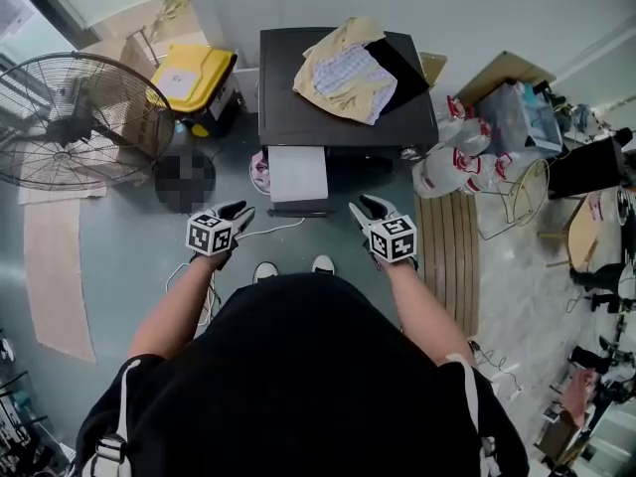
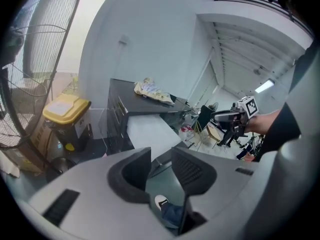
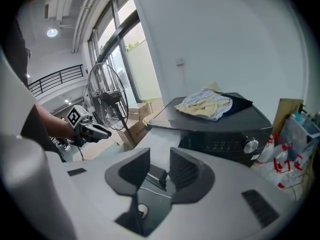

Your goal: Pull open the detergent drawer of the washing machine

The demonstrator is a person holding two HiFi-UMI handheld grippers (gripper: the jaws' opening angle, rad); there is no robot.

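Note:
The dark grey washing machine (image 1: 298, 117) stands against the wall ahead, with yellow and checked laundry (image 1: 346, 68) heaped on its top. A white drawer-like slab (image 1: 298, 175) juts out of its front on the left side, toward me; it also shows as the white slab (image 2: 150, 131) and the white slab (image 3: 159, 140). A control knob (image 3: 250, 145) sits on the dark front panel. My left gripper (image 1: 238, 217) hovers in the air short of the slab's left corner, jaws open and empty. My right gripper (image 1: 362, 209) hovers off the slab's right side, also open and empty.
A big floor fan (image 1: 70, 117) and a yellow-lidded bin (image 1: 194, 78) stand to the left of the machine. White jugs with red labels (image 1: 457, 162), a wire rack (image 1: 522, 202) and a slatted wooden board (image 1: 457, 256) crowd the right. A white cable (image 1: 268, 232) lies on the floor by my shoes (image 1: 293, 266).

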